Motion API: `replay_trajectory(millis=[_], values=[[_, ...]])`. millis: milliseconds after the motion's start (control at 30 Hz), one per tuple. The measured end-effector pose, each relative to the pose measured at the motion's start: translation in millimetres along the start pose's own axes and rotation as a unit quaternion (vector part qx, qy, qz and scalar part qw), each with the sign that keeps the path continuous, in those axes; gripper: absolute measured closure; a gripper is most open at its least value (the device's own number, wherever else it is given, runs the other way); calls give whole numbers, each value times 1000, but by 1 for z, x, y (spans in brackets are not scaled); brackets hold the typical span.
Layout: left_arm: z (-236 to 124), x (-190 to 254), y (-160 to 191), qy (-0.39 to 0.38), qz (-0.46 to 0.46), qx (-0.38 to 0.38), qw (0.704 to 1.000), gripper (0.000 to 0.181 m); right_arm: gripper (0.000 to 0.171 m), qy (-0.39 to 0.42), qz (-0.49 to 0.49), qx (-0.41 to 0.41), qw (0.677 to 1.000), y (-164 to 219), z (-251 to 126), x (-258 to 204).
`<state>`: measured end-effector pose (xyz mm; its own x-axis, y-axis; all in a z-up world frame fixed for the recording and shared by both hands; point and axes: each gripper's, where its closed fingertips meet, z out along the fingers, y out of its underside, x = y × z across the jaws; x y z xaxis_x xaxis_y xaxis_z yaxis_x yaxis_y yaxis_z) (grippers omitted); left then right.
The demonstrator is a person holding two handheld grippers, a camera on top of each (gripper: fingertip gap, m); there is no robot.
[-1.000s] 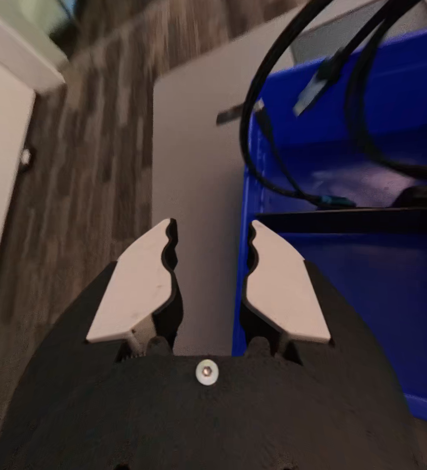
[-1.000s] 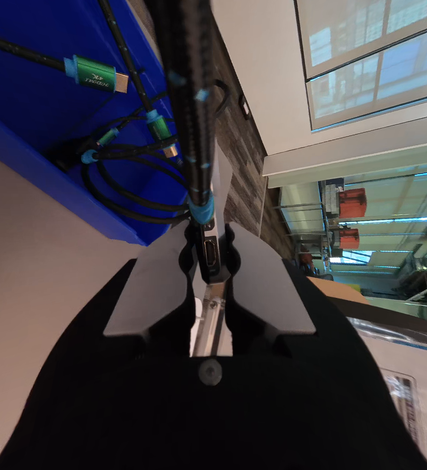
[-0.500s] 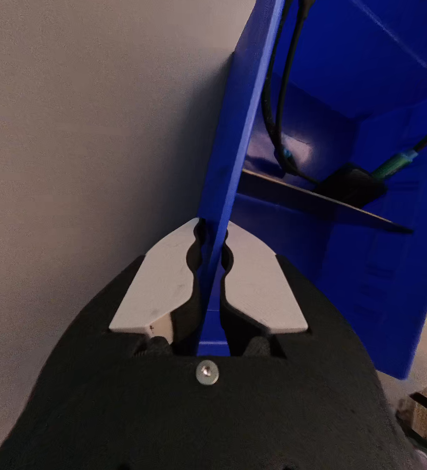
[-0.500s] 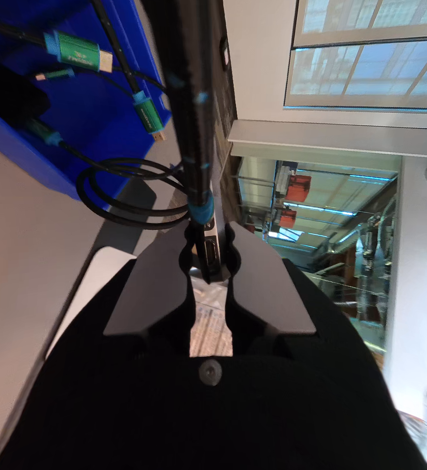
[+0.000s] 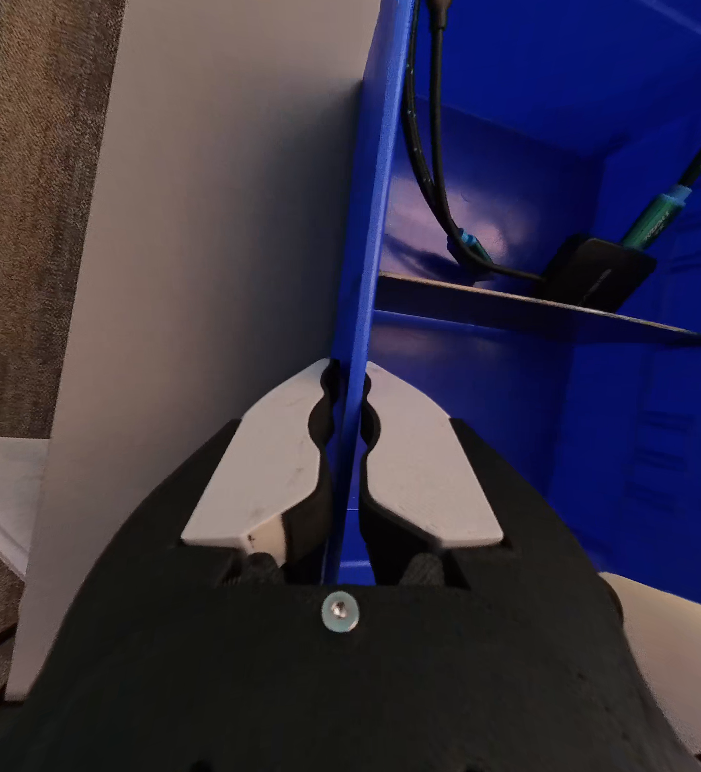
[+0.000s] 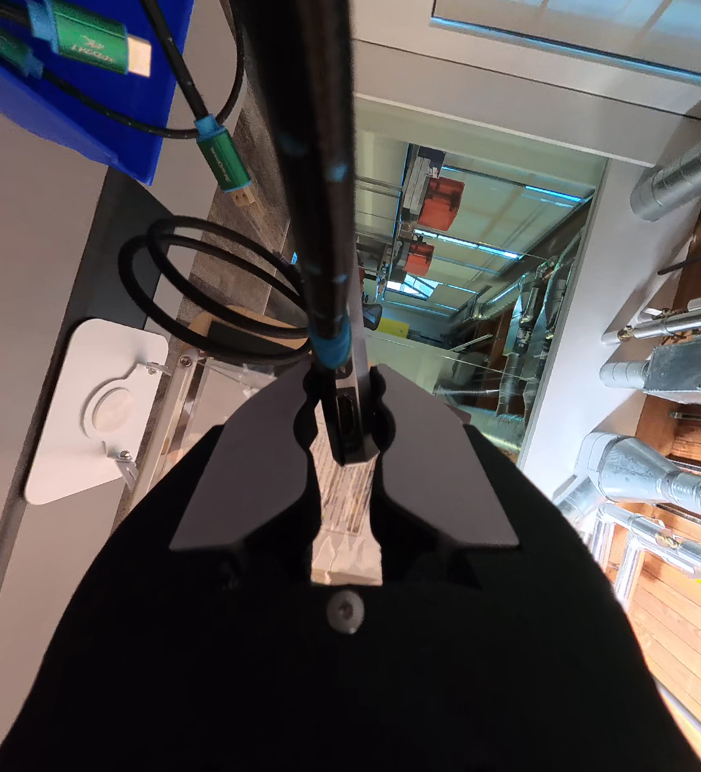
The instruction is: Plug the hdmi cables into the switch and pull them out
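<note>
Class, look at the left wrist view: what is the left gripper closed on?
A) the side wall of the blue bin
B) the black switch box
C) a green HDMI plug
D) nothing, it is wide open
A: the left gripper has one finger on each side of the blue bin wall, pinching its thin edge, while the green HDMI plug sits farther off inside the bin.

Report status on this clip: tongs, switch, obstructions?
Left tongs clamped on blue plastic bin's side wall. Right tongs clamped on slim black HDMI switch, one braided black cable plugged in. Loose green-plug cable dangling nearby.
</note>
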<state>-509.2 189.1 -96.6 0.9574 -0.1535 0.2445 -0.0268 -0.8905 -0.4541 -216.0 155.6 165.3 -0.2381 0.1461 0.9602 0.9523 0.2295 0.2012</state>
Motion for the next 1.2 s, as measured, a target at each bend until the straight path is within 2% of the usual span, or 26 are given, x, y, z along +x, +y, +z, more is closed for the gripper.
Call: replay_trajectory(millis=[200,333,433,567,633,667,733,800,867,967,1033,1133,1200], values=[[2,-1,-4,-2,17,1,1000,175,148,-15,54,-10,998,16,-49,-12],[4,-2,-10,-22,53,3,998,176,148,-39,116,-14,992,42,-89,-38],[5,-1,-16,-25,31,17,999,176,147,-47,166,-19,985,65,-116,-61],[-27,7,-42,8,-44,109,993,156,147,-44,223,10,974,87,-141,-90],[-65,35,-66,66,-20,205,976,160,147,-42,251,40,966,96,-148,-103],[-89,58,-78,112,9,259,959,160,147,-39,263,57,962,98,-150,-108],[-140,117,-88,219,98,354,904,159,148,-33,267,105,957,97,-154,-118],[-182,179,-79,303,207,423,829,159,146,-28,269,144,952,93,-158,-123],[-202,233,-57,336,309,469,756,162,147,-16,277,162,947,90,-160,-123],[-200,310,-17,315,464,499,660,154,147,10,282,168,945,90,-162,-122],[-185,360,14,307,551,470,617,138,147,20,288,170,942,90,-162,-126],[-162,416,43,276,619,458,575,135,147,-7,291,168,942,91,-159,-138],[-138,434,60,267,657,420,566,138,147,-12,291,177,940,90,-159,-144]])
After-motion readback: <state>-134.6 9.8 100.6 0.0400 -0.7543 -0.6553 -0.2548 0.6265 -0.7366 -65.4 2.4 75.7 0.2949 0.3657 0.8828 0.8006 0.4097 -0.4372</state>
